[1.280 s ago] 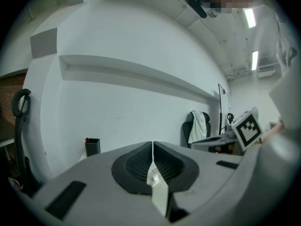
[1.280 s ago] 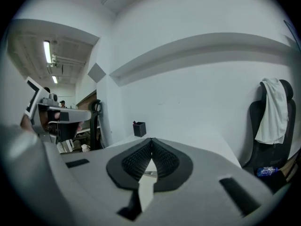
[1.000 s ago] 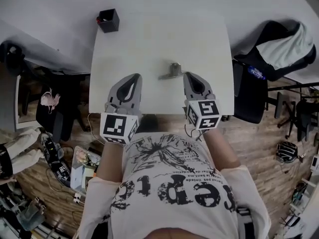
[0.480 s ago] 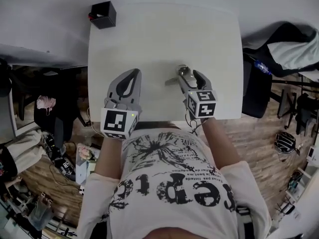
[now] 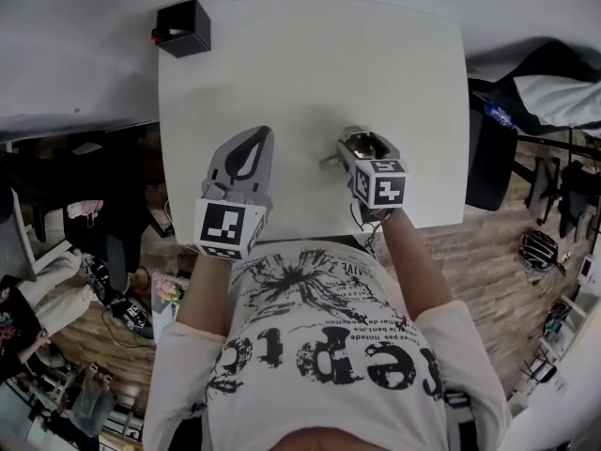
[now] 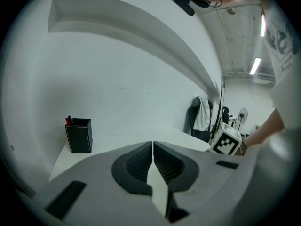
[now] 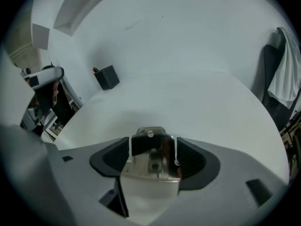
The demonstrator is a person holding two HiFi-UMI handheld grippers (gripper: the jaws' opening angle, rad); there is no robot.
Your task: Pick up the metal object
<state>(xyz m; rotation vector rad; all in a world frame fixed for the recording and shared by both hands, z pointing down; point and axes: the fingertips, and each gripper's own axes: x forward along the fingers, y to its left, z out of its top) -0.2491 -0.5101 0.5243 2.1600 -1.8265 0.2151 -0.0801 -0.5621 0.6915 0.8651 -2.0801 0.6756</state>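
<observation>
A shiny metal object (image 5: pixel 354 140) with a short lever sticking out to its left lies on the white table (image 5: pixel 310 64). My right gripper (image 5: pixel 364 143) straddles it, its jaws opening, one on each side of the metal. In the right gripper view the metal object (image 7: pixel 150 157) fills the gap between the dark pads (image 7: pixel 190 157), and I see no squeeze on it. My left gripper (image 5: pixel 252 144) rests on the table to the left, apart from the object. In its own view the left gripper (image 6: pixel 153 147) is shut, nothing between its jaws.
A black pen holder (image 5: pixel 183 28) stands at the table's far left corner; it also shows as the pen holder (image 6: pixel 78 135) and the pen holder (image 7: pixel 107 77). A chair draped with a jacket (image 5: pixel 549 87) stands right of the table. Clutter covers the floor at left (image 5: pixel 113 299).
My right gripper has moved forward over the metal object and its jaws have gone from shut to wide apart around it. The left gripper has stayed about where it was.
</observation>
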